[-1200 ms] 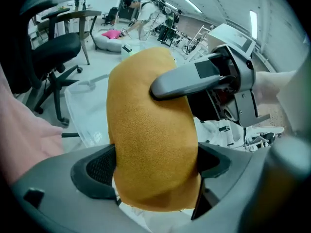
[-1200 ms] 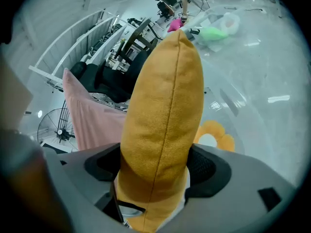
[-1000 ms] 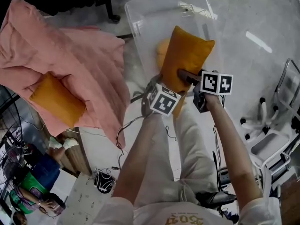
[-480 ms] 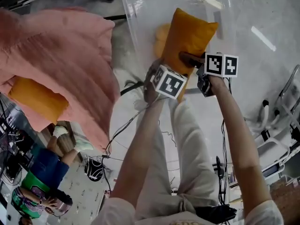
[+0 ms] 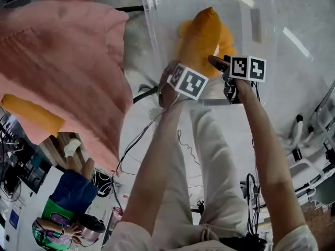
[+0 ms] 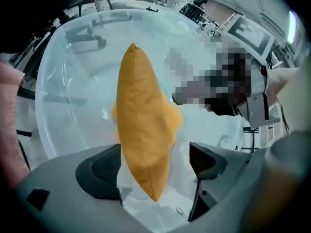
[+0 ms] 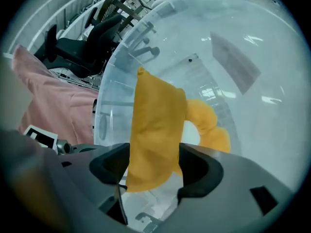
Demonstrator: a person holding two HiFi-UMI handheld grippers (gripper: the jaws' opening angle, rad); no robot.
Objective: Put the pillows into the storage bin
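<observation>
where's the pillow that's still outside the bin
Head view, far left: the orange pillow lies in the folds of the pink blanket, well to the left of the clear storage bin.

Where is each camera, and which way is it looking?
Head view: on the person's head, looking steeply down at the clear storage bin; both forearms show.
Left gripper view: rides the left gripper, faces into the bin; its closing fingers have the orange pillow between them, unclamped.
Right gripper view: rides the right gripper, faces into the bin; its closing fingers touch the pillow on both sides.
Shared: both gripper views see that pillow edge-on.
</observation>
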